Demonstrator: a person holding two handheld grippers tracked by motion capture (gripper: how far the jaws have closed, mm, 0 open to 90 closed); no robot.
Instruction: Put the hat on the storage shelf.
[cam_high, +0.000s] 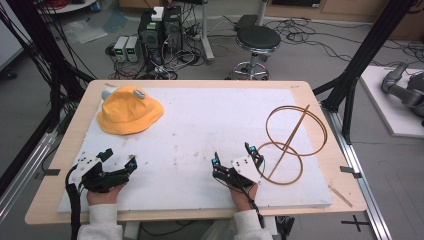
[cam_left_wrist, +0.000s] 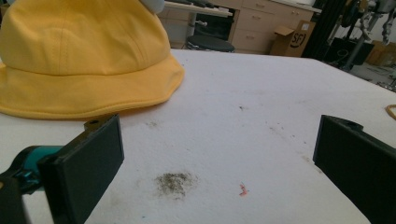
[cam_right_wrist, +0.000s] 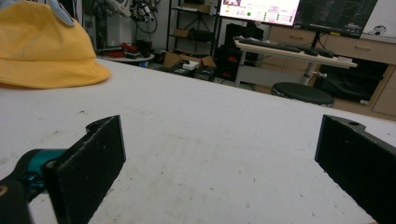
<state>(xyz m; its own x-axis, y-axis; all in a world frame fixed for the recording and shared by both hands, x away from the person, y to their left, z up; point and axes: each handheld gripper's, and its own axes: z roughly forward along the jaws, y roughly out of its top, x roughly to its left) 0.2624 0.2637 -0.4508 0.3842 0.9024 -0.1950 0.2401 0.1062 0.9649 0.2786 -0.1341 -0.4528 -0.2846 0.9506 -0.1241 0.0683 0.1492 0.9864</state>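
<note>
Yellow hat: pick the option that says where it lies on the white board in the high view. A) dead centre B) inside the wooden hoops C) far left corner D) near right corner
C: the yellow hat sits at the far left corner of the white board, well apart from the wooden hoops on the right.

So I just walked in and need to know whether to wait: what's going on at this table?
A person sits at the table with a claw in each hand. Both the left claw and the right claw are open, low over the white mat, and hold nothing. A yellow hat lies ahead of the left claw, untouched. A wooden hoop frame lies just beside the right claw. Nothing has been picked up yet.
</note>
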